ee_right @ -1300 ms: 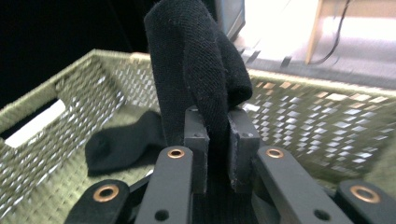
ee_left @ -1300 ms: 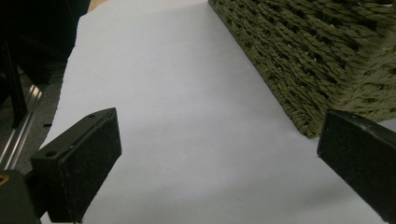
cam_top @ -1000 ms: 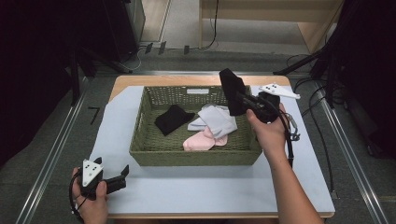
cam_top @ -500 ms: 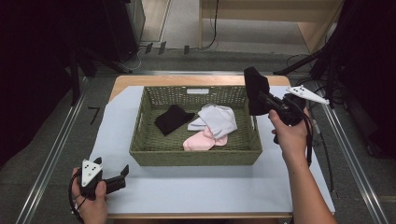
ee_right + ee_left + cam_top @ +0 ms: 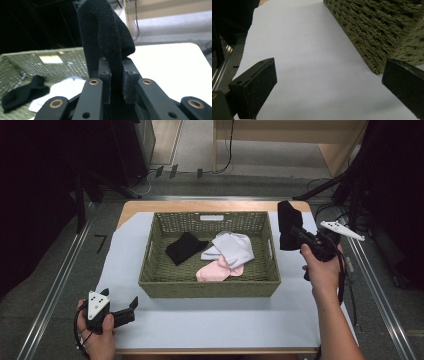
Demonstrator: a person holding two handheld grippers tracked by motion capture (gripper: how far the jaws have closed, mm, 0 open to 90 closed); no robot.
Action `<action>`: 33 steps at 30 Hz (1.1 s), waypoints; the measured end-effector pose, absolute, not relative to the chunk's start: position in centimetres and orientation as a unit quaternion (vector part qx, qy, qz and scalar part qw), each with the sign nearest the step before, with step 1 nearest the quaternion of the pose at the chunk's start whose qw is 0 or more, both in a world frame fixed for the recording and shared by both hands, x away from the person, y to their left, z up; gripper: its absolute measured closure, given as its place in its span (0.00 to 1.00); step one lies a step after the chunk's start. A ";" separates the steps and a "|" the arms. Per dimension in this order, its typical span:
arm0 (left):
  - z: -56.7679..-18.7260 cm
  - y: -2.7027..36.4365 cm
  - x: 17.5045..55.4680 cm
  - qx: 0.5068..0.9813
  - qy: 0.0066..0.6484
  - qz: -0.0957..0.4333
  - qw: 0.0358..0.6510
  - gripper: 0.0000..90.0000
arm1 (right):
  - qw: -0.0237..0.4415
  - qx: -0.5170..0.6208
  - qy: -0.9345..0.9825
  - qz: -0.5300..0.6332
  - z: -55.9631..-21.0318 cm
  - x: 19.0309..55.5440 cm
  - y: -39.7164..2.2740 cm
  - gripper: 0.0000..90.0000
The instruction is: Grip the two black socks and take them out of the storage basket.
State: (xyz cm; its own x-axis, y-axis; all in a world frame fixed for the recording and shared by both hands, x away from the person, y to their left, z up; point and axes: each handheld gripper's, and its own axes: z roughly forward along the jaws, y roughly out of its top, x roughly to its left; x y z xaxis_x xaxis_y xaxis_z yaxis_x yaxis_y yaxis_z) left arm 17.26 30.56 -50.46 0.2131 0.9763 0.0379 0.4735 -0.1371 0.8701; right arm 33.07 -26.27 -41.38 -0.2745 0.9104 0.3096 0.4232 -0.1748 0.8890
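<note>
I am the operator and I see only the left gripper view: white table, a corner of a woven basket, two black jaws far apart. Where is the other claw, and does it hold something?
Observer: The right claw is raised beside the right end of the basket, shut on a black sock pinched between its jaws.
Operator: What lies inside the basket?
Observer: Another black sock, a white sock and a pink sock.
Operator: Do they touch each other?
Observer: The white sock overlaps the pink one; the black one in the basket lies apart, to their left.
</note>
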 end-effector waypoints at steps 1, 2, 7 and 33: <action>-50.5 30.6 17.3 0.679 0.534 0.329 0.382 0.01 | 0.231 0.561 0.599 0.522 -41.8 33.1 -26.4 0.90; -50.5 30.6 17.3 0.679 0.534 0.329 0.382 0.01 | 0.231 0.565 0.600 0.517 -42.2 33.1 -26.5 0.90; -50.4 30.6 17.2 0.679 0.534 0.328 0.383 0.01 | 0.223 0.587 0.603 0.492 -44.4 33.1 -27.0 0.90; -50.5 30.5 17.3 0.679 0.534 0.329 0.382 0.01 | 0.237 0.623 0.578 0.471 -48.0 32.7 -27.7 0.60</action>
